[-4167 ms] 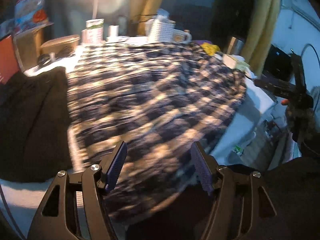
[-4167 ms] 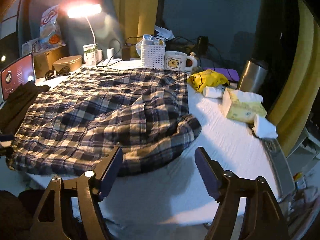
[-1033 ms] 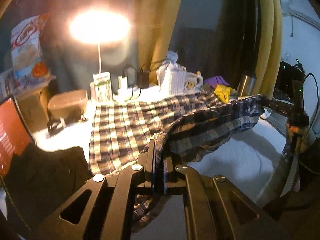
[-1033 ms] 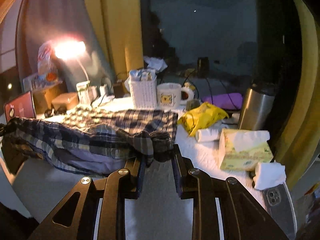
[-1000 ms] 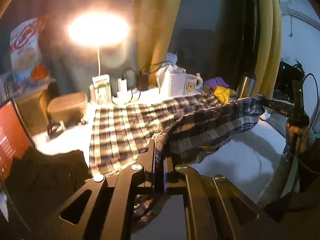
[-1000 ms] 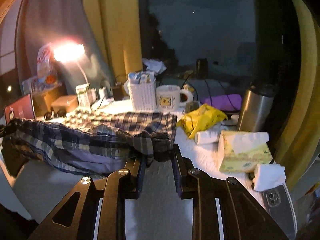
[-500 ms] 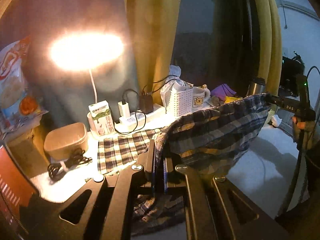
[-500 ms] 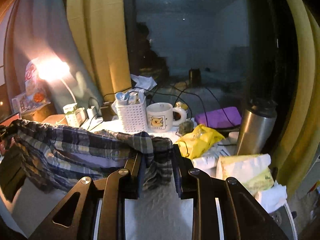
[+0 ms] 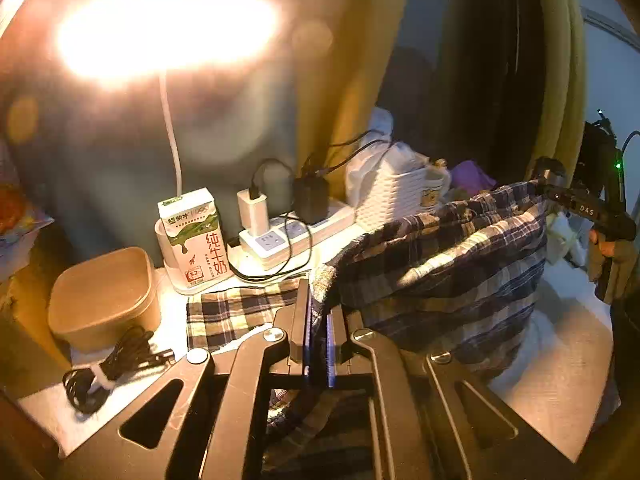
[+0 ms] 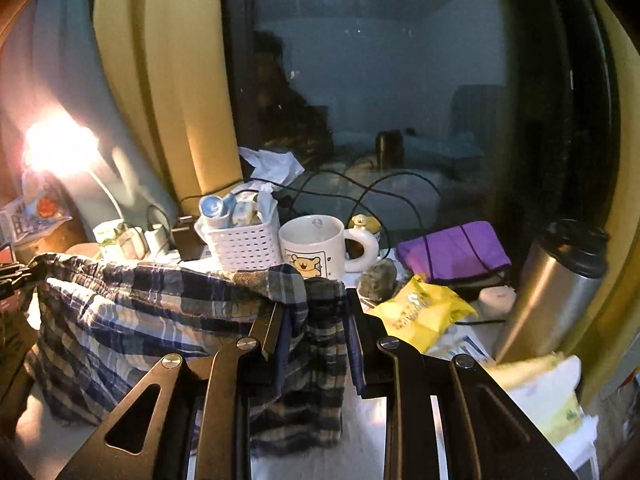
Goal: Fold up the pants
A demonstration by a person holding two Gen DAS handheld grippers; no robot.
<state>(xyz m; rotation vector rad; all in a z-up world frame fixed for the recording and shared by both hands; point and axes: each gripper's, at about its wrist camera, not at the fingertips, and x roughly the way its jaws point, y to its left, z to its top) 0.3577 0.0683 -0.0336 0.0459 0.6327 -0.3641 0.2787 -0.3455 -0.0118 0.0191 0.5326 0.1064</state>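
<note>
Both the left gripper (image 9: 318, 344) and right gripper (image 10: 316, 344) are clamped on the plaid pants (image 9: 440, 264), hanging stretched between them above the table (image 9: 560, 380) — the sagging cloth could snag the mug (image 10: 316, 252) or basket (image 10: 244, 244) when lowered.

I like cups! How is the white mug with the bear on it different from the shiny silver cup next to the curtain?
The white mug is short and wide, while the silver cup is tall and narrow. The mug has a handle and a bear picture; the silver cup is plain metal with no handle showing. The mug is open on top, but the silver cup wears a black lid. Both stand upright on the table.
</note>
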